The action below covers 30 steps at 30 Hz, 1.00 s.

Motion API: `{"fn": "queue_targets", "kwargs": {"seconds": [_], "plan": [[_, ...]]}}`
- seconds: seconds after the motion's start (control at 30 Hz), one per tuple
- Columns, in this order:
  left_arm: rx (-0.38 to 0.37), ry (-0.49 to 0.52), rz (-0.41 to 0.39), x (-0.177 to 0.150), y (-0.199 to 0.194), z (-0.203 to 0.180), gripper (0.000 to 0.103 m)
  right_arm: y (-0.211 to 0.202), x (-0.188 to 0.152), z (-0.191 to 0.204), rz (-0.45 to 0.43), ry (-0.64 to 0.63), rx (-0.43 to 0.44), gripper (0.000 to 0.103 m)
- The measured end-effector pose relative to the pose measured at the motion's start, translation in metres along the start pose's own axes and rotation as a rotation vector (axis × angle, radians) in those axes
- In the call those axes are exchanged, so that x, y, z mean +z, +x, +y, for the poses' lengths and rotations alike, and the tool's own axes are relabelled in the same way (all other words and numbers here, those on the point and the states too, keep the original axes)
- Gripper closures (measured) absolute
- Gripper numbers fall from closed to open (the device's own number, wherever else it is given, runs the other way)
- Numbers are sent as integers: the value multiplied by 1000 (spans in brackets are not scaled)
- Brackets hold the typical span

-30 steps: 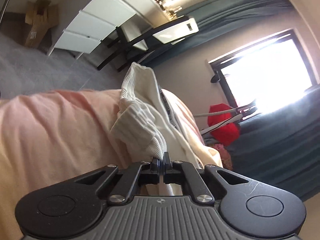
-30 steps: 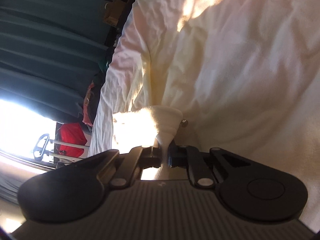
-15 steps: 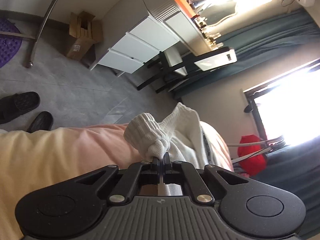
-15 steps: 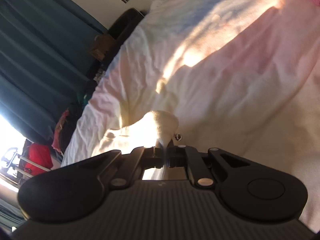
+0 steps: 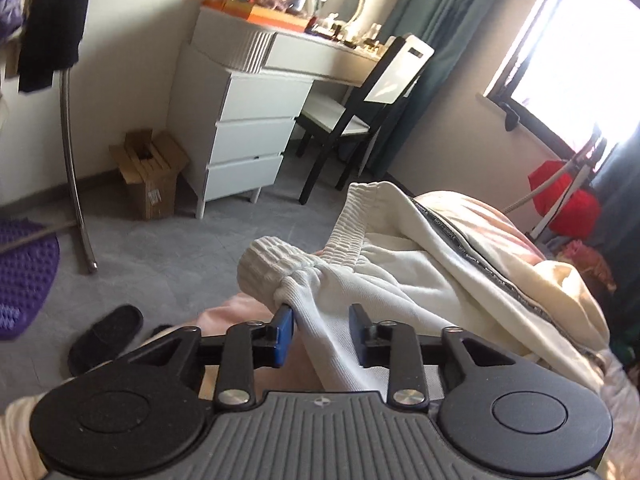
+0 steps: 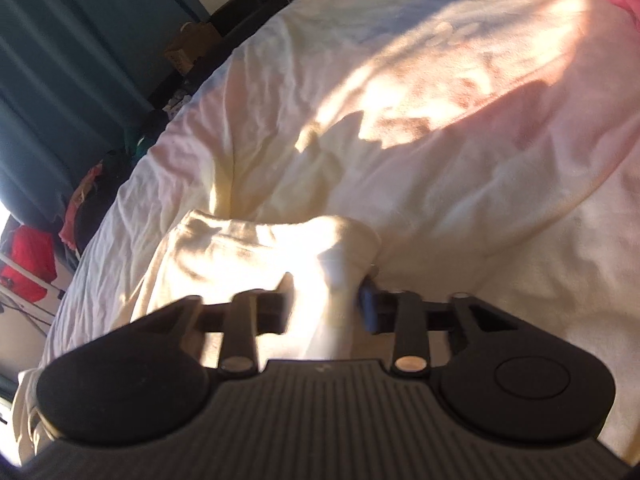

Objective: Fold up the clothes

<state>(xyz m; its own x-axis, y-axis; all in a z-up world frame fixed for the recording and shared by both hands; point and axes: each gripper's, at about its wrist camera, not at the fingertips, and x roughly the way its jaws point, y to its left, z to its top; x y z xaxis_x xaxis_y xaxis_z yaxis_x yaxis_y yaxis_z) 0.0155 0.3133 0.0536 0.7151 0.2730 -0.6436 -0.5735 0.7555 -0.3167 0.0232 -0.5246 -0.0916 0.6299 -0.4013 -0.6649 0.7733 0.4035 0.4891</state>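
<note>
A cream-white pair of sweatpants [image 5: 400, 280] with a ribbed cuff [image 5: 272, 272] and a black lettered side stripe lies bunched on the pink bed sheet [image 5: 472, 216]. My left gripper [image 5: 320, 334] has its jaws opening. The leg just behind the cuff hangs loosely between the blue pads [image 5: 284, 336], which no longer pinch it. In the right wrist view, the sunlit cream fabric [image 6: 248, 256] lies on the pale bed cover [image 6: 440, 120]. A fold of it runs between the jaws of my right gripper [image 6: 326, 300], which are opening and stand wide apart.
Beyond the bed's edge is grey floor with a white drawer unit [image 5: 244, 132], a black chair [image 5: 360, 120], a cardboard box [image 5: 150, 172], black slippers [image 5: 106, 336], a metal rack pole [image 5: 74, 168] and a purple mat [image 5: 20, 276]. Red bags [image 5: 564, 196] sit under the window.
Both grippers were shut on the cream fabric and now stand apart with the cloth loose between them. Both views have rolled upright, and the left hand has lifted.
</note>
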Motion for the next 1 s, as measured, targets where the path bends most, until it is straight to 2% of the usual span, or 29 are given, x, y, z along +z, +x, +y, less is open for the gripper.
{"fn": "queue_targets", "kwargs": {"seconds": [0.03, 0.07, 0.17, 0.3, 0.43, 0.6, 0.77, 0.83, 1.0], "plan": [[15, 36, -21, -2, -6, -7, 46, -2, -1, 4, -12, -23, -5, 13], [40, 75, -56, -4, -10, -19, 33, -6, -1, 7, -32, -39, -17, 13], [53, 152, -128, -9, -24, -41, 23, -18, -3, 18, -84, -76, -29, 15], [-35, 231, -168, -22, -37, -70, 22, -42, -11, 39, -182, -170, -34, 14], [-146, 346, -174, -46, -37, -110, 22, -76, -26, 68, -275, -277, 85, 14], [-208, 509, -153, -90, -29, -171, 22, -107, -66, 102, -226, -413, 306, 14], [-278, 727, -131, -146, -8, -241, 22, -116, -106, 120, -130, -488, 438, 14], [-292, 778, -112, -162, 4, -270, 22, -111, -114, 123, -109, -492, 449, 14], [-269, 891, -105, -193, 50, -356, 21, -96, -130, 131, -88, -504, 431, 15]]}}
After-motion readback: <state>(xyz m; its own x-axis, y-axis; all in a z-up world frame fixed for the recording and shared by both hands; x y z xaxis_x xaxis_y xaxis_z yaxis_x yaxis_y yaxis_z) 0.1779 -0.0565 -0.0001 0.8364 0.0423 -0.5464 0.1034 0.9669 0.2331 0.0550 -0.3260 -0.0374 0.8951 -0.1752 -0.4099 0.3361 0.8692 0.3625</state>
